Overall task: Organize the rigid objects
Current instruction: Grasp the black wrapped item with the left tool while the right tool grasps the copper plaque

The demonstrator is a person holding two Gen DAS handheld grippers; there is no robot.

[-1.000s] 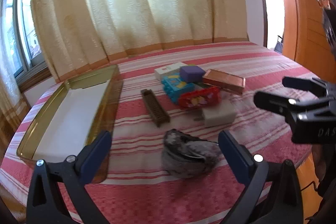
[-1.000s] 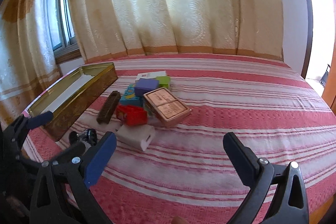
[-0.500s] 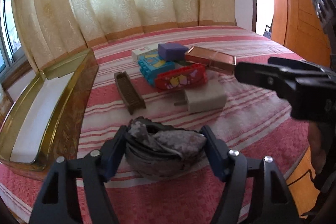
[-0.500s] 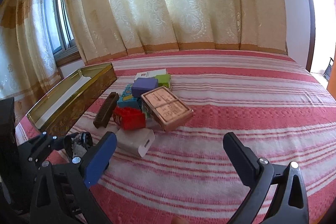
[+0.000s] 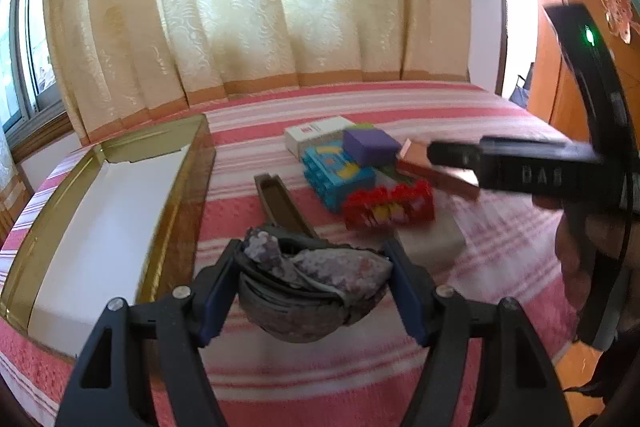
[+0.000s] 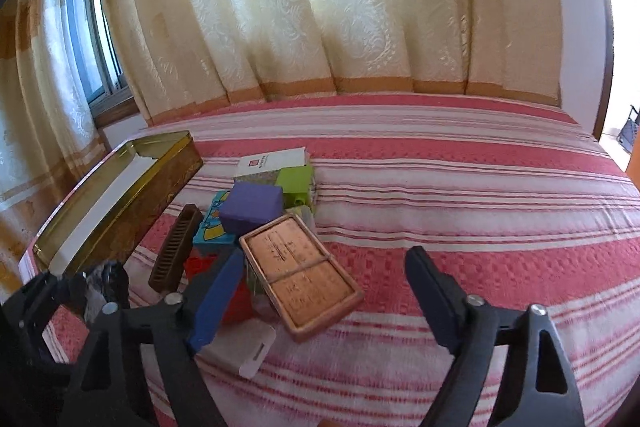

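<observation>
left gripper [image 5: 312, 291] jaws clamp the grey pouch [image 5: 312, 279]; right gripper [image 6: 324, 291] jaws, just closing, straddle the copper box [image 6: 300, 267] without contact. step: pickup. next, i judge: carry pouch to tin [image 5: 176, 187].

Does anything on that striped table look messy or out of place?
Yes: the copper tin lies tilted on a jumbled heap of boxes, propped on the purple box instead of lying flat. The gold tray beside the heap holds nothing visible.
</observation>
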